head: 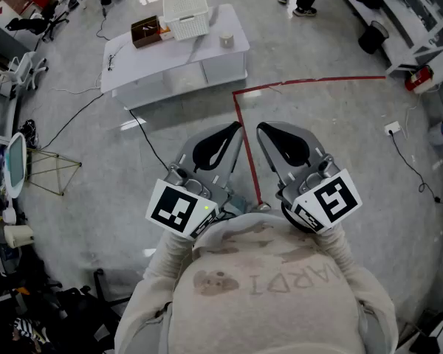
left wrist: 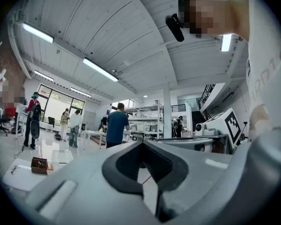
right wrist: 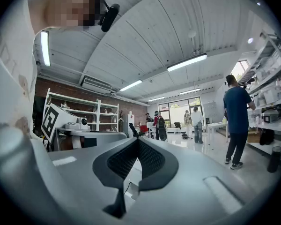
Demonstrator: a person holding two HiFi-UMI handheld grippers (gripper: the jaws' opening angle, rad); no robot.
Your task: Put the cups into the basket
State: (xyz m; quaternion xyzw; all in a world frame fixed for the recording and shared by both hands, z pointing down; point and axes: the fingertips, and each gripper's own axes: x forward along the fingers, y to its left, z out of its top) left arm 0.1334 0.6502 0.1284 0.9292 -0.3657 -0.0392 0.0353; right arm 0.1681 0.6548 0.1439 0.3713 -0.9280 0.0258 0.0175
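standing well back from the white table (head: 179,56), the person is holding the left gripper (head: 233,127) and right gripper (head: 262,128) near the chest, each with its jaws pressed together on nothing. the one visible cup (head: 227,39) is sitting upright far ahead, just right of the basket (head: 185,12), and the left gripper is looking marginally nearer. only open floor and a red tape line (head: 303,82) are lying between.

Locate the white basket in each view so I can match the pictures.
Head view: white basket at the top, left of centre, on the white table.
Left gripper view: the basket is small, at lower left, on the same table.
Right gripper view: not in it.
Shared landmark: the brown box, just left of the basket in both of those views.
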